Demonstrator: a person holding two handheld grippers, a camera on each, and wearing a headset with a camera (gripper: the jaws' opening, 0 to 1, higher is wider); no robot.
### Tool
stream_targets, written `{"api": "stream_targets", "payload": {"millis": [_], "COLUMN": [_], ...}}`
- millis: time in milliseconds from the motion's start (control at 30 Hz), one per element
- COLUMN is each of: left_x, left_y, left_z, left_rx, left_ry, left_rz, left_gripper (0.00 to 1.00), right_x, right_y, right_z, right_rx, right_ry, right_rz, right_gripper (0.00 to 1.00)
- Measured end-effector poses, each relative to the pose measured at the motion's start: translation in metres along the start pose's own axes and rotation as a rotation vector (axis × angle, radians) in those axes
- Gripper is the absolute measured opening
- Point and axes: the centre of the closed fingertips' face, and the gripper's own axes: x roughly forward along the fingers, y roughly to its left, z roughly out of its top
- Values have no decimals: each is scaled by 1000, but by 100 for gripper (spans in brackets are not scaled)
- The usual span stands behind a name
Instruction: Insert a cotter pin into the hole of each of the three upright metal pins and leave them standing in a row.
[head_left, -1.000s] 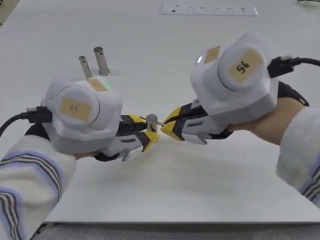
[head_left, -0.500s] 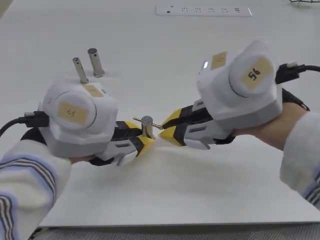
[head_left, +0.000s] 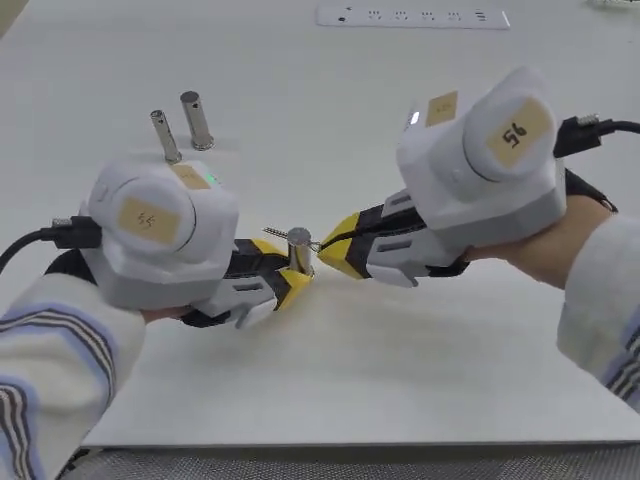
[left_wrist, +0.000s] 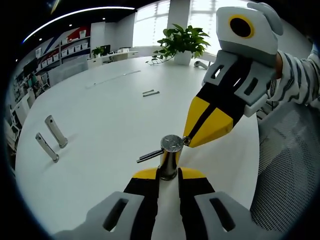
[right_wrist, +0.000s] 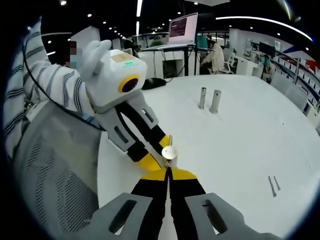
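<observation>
My left gripper (head_left: 292, 272) (left_wrist: 169, 173) is shut on the shaft of an upright metal pin (head_left: 299, 250) (left_wrist: 170, 156) that stands on the white table (head_left: 330, 370). A thin cotter pin (head_left: 276, 233) (left_wrist: 149, 155) runs through the hole below its head, its tip sticking out on the far side. My right gripper (head_left: 325, 248) (right_wrist: 169, 173) is shut on the cotter pin's near end, right against the pin head (right_wrist: 168, 152). Two more metal pins (head_left: 163, 136) (head_left: 197, 120) stand upright side by side behind the left gripper.
Two spare cotter pins (left_wrist: 150, 93) (right_wrist: 273, 185) lie loose on the table, away from the work. A white power strip (head_left: 412, 16) lies at the far edge. The near table edge (head_left: 350, 440) runs just below my hands.
The cotter pin's tip sticks out a little further past the pin head than before. Both grippers keep their hold; the rest of the shift is head camera movement.
</observation>
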Motion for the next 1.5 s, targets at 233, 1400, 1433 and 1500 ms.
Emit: {"api": "stream_targets", "payload": {"millis": [233, 1400, 1433, 1500], "left_x": [-1, 1, 1, 0], "left_y": [-1, -5, -4, -4], "left_z": [0, 0, -1, -2], "left_rx": [-11, -2, -2, -7], "left_ry": [0, 2, 3, 6], "left_rz": [-6, -26, -26, -29], "left_gripper": [15, 21, 21, 20], "right_x": [1, 28, 28, 28], "right_y": [1, -4, -4, -4], "right_z": [0, 10, 11, 11], "right_rx": [-1, 49, 31, 13], "right_ry": [3, -98, -105, -104], "right_rz": [-1, -17, -22, -21], "right_gripper": [5, 15, 14, 14]}}
